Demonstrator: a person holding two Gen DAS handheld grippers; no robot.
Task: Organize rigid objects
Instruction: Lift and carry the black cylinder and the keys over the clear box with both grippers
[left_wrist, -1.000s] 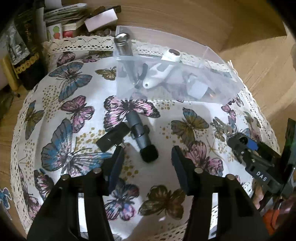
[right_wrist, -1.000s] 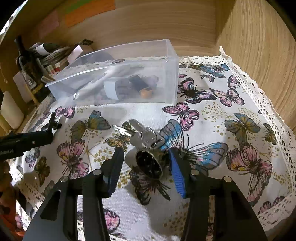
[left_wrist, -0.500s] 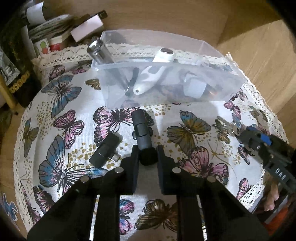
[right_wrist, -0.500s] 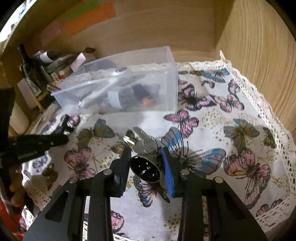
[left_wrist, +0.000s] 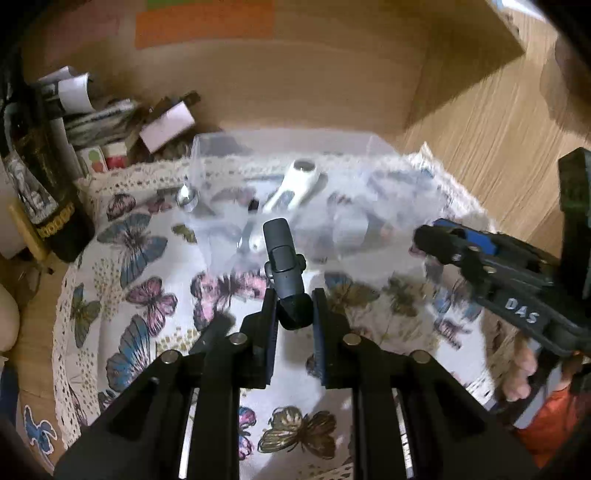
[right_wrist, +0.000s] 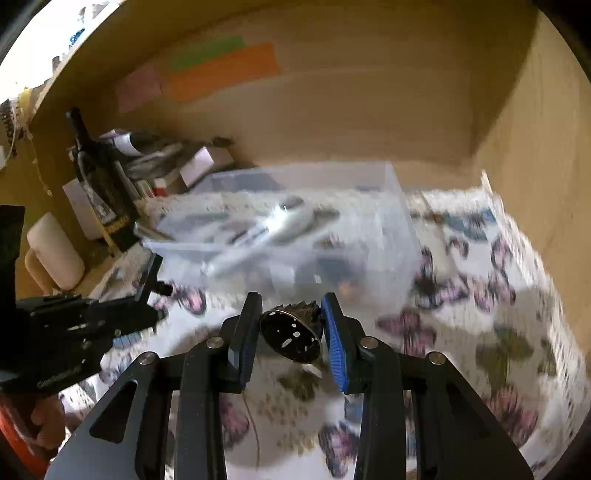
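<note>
Butterfly cloth (left_wrist: 140, 295); two claws, each apparently gripping one item.

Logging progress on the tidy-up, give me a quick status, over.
Left gripper shut on black clip-on microphone. Right gripper shut on round metal piece. Clear bin ahead, path open.

Dark clip-on microphone (left_wrist: 284, 266) clamped upright, foam end down; round metal cap (right_wrist: 291, 334) pinched, lifted off cloth.
</note>
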